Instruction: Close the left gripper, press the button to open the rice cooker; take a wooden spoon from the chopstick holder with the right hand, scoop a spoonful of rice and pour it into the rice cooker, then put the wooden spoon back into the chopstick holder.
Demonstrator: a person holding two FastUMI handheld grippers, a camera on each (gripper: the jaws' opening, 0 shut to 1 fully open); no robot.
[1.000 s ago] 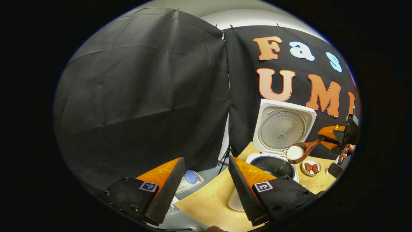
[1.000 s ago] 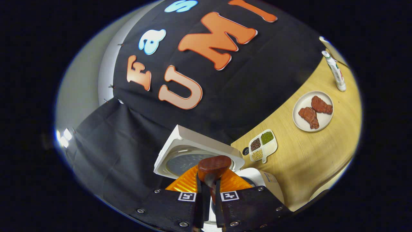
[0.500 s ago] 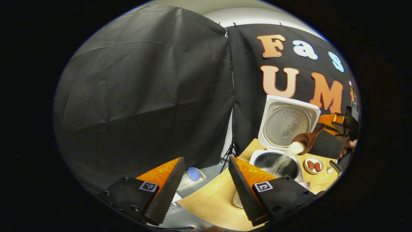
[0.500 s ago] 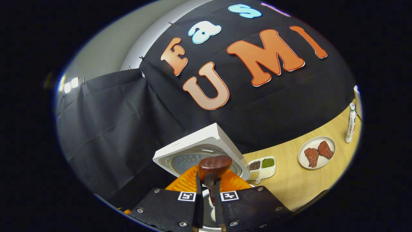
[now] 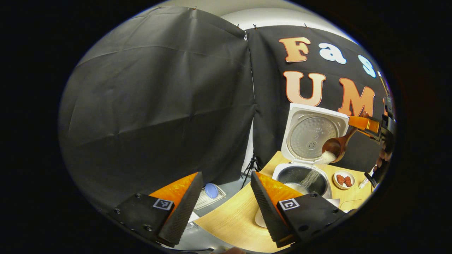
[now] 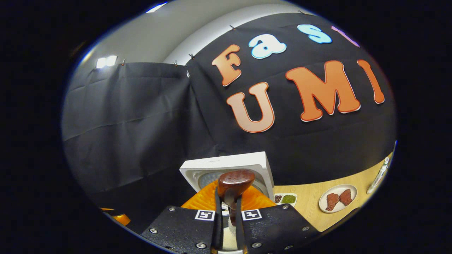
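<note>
Here the brown wooden spoon (image 6: 235,181) hides its own bowl; the right gripper (image 6: 228,211) clamps its handle, while the left gripper (image 5: 226,204) stands wide, empty.

Spoon handle (image 6: 229,208) hidden between fingers

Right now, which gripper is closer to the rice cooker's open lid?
Right. The right gripper holds the wooden spoon just in front of the rice cooker's lid. The left gripper hangs open, back near the table's edge.
</note>
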